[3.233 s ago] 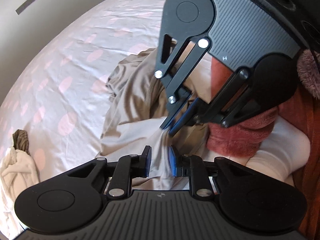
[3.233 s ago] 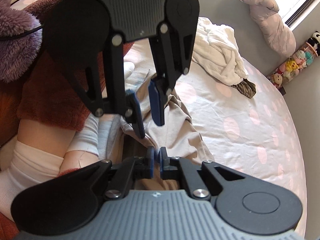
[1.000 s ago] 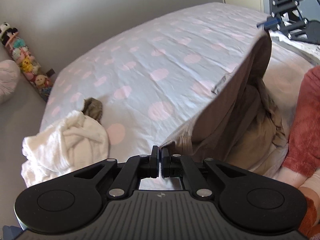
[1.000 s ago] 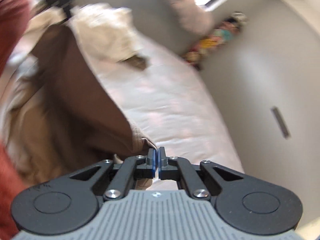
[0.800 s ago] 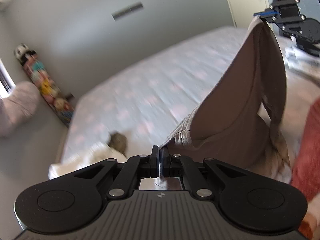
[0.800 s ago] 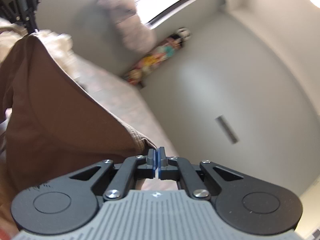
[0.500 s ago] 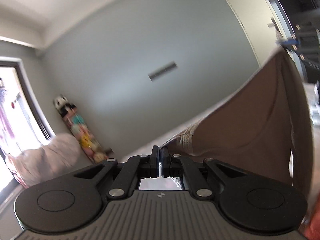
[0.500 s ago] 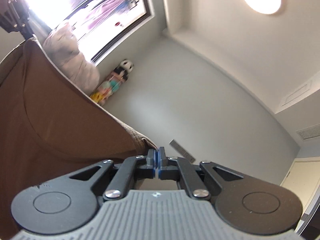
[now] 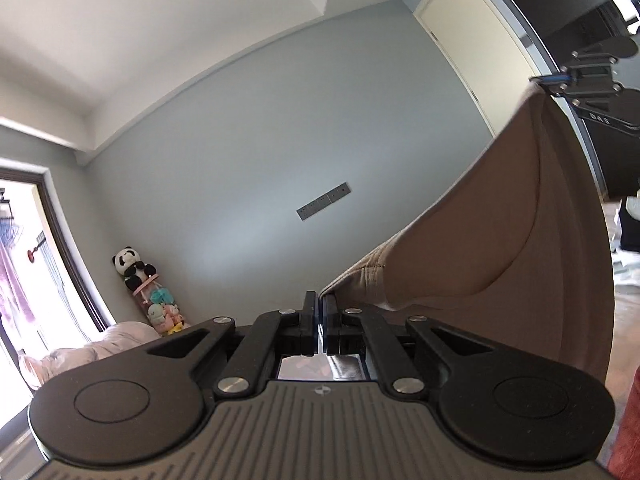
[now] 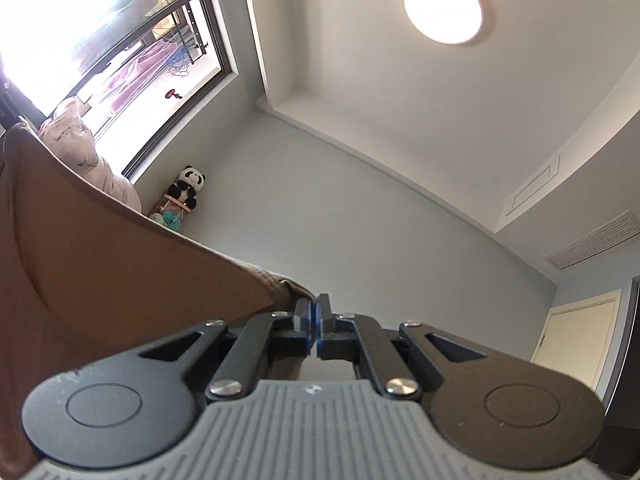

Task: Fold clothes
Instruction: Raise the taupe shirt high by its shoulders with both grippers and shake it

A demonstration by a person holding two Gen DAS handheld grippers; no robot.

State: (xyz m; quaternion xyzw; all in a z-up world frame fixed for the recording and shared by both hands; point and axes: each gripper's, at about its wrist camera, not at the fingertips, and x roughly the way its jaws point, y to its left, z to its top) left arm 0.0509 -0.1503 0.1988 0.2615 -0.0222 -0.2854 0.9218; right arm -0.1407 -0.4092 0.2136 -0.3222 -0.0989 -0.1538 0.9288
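Since three seconds back, when the brown garment lay crumpled on the spotted bed by my knees, I had lifted it clear; bed, white bundle and all had dropped out of both views, and my cameras looked at wall and ceiling instead.

The garment hung stretched between my two claws as one taut brown sheet. My left gripper was clamped tight on one seamed corner, the hem bunched just at the blue pads. My right gripper was likewise pinched on the opposite corner, its pads pressed together with cloth caught at the left one. In the left view I could see that right gripper again at the upper right, holding the far corner up high, the cloth sloping down from it to my left claw. In the right view the fabric filled the lower left, its upper edge running up toward the window; the left claw there was too dark at the frame edge to make out.

Around that I counted one panda plush atop a clear tube of small stuffed toys in the corner, one pale pink bundle of bedding beside it, one grey switch plate on the blue-grey wall, one round ceiling lamp, two ceiling vents and one cream door.
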